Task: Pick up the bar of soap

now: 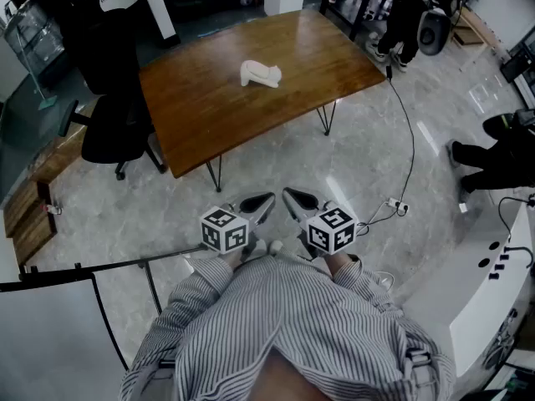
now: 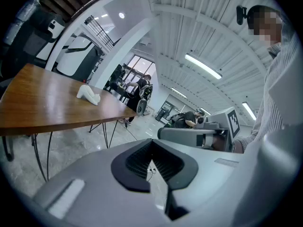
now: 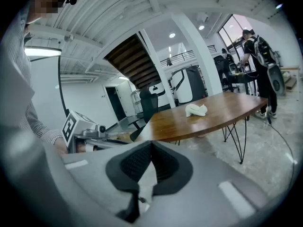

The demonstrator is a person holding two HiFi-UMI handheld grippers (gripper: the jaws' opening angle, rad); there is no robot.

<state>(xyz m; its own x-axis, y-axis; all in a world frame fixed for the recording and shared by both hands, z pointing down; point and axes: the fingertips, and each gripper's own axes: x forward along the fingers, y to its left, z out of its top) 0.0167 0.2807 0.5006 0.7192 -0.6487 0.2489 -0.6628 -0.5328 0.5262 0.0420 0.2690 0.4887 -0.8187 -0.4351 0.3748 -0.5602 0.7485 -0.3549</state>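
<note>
Plainly nothing is in hand yet: the left gripper (image 1: 260, 204) and the right gripper (image 1: 298, 199) sit side by side at the lower middle of the head view, close to the person's body. Each gripper's own view shows its dark ribbed pads drawn together at the tips with nothing between them. The bar of soap (image 1: 261, 74) lies on the wooden table (image 1: 209, 115) in the upper middle of that frame, well apart from both claws, with a stretch of grey floor (image 1: 276, 161) between. It lies almost straight up the frame from the left gripper, so that one looks a little nearer, though only slightly; the right would have to reach up and to the left. The soap is a pale, lumpy piece whose long axis runs roughly across the frame, dipping a little toward the right. Its bulkier end seems to be at the left and its slimmer end points right, though it is too small here to be sure. The coming move is probably a long reach forward to the table, jaws opened and set across the soap's short width.
</note>
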